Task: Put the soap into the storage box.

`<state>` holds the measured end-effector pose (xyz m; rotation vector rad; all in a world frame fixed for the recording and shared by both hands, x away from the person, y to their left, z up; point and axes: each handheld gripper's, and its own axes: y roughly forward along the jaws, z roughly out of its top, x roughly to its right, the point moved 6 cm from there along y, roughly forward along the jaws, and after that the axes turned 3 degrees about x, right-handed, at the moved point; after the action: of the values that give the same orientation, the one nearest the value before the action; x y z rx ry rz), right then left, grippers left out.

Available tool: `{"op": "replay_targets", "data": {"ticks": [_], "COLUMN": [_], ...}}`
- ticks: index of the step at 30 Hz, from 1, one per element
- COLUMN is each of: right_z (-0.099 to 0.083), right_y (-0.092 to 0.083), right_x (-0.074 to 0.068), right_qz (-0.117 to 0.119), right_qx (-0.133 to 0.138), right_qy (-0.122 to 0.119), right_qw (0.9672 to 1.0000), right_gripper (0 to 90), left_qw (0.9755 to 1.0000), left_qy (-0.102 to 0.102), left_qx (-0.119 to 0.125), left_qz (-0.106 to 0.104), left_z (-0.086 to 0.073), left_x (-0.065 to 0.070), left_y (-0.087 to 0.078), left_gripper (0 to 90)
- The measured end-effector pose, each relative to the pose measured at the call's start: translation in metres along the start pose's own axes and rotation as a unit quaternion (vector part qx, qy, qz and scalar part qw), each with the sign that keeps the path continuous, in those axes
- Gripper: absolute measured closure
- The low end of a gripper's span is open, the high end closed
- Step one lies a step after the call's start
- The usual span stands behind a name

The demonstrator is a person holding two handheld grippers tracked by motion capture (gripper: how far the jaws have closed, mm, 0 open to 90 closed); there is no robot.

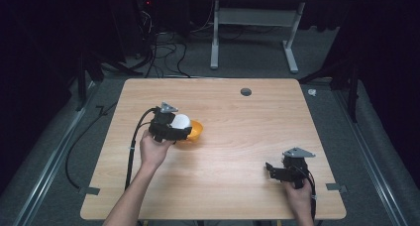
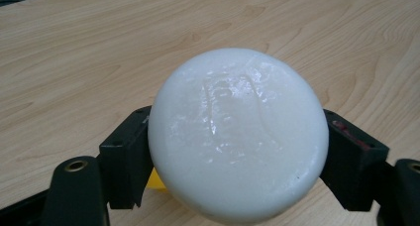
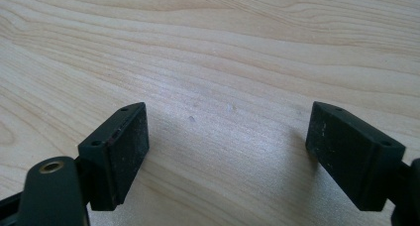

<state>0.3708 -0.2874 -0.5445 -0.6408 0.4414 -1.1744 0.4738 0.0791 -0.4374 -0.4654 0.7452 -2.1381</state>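
from above we see the left gripper [image 1: 174, 131] held over the left middle of the wooden table [image 1: 237, 137], its jaws clamped on a white round object [image 1: 181, 121]. in the left gripper view that white round object [image 2: 237, 137] sits between the two black jaws, touching both, its glossy face turned toward the camera and covering most of the table behind it. just beside and partly under it in the high view lies an orange bowl [image 1: 196, 132]; a small yellow sliver shows below the white object in the left gripper view, and we cannot tell whether the two touch.

the right gripper [image 1: 274, 171] rests low near the table's right front corner, well apart from the bowl. in the right gripper view its jaws stand wide apart with bare wood grain between them.

a small dark round hole [image 1: 245, 91] sits near the far edge of the table. beyond the table we see a grey carpeted floor [image 1: 247, 62], a tangle of black cables [image 1: 166, 50] and the white legs of another desk [image 1: 252, 32].
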Motion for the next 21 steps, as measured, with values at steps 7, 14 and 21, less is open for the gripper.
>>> {"op": "replay_targets", "data": {"ticks": [7, 14, 21], "right_z": [0.0, 0.0, 0.0], "right_y": [0.0, 0.0, 0.0], "right_x": [0.0, 0.0, 0.0], "right_qz": [0.0, 0.0, 0.0], "right_qx": [0.0, 0.0, 0.0], "right_qy": [0.0, 0.0, 0.0], "right_qw": [1.0, 1.0, 1.0], "right_gripper": [17.8, 17.7, 17.7], "left_qw": [0.9999, 0.9997, 0.9994], "left_qy": [-0.003, -0.011, -0.016], "left_qx": [-0.009, -0.019, -0.022], "left_qz": [0.007, 0.012, 0.021], "left_z": [-0.002, -0.004, -0.005], "left_x": [-0.004, -0.008, -0.012], "left_y": [0.008, 0.018, 0.028], "left_gripper": [24.6, 24.6, 24.6]}}
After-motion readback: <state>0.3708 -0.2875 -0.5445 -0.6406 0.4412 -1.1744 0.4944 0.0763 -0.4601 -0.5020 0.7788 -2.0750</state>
